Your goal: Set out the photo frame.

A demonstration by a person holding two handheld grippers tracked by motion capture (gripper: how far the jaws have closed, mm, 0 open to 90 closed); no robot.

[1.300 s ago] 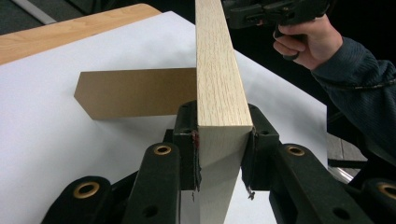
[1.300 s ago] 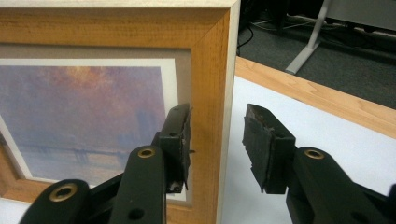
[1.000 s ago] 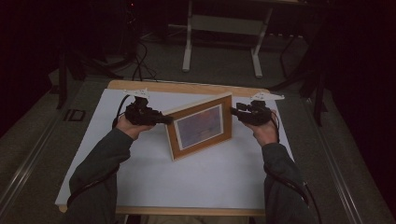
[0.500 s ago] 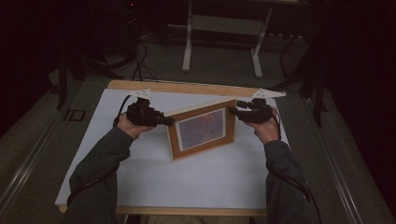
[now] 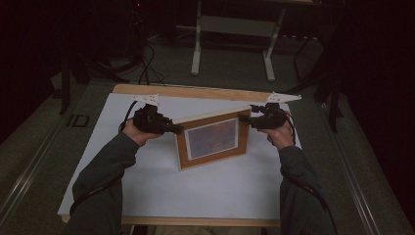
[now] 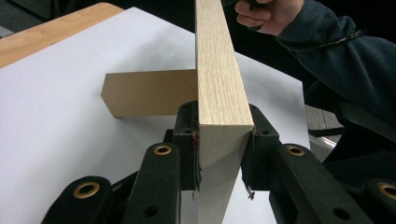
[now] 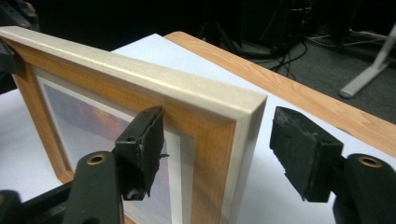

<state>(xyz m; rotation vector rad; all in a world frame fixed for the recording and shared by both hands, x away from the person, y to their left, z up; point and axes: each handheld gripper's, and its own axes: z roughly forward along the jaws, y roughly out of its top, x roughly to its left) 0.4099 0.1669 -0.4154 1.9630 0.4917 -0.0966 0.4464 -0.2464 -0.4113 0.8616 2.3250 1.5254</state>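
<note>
Upright, the wooden picture frame (image 5: 213, 139) stands on the desk's white sheet (image 5: 161, 196), its long axis left to right.
Its picture faces the near edge; the left gripper (image 5: 177, 130) clamps its left end, while the right gripper (image 5: 243, 118) has just been opening, jaws wide around the right end.

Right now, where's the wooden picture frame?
In the high view the wooden picture frame stands upright mid-table on the white sheet, between the left gripper clamping it and the open right gripper.

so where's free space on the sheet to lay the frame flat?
Widest bare patch: white sheet between the picture frame and the near table edge, between the sleeves. A narrower strip lies behind the frame. Crowded at both frame ends: left claw, right claw.
</note>
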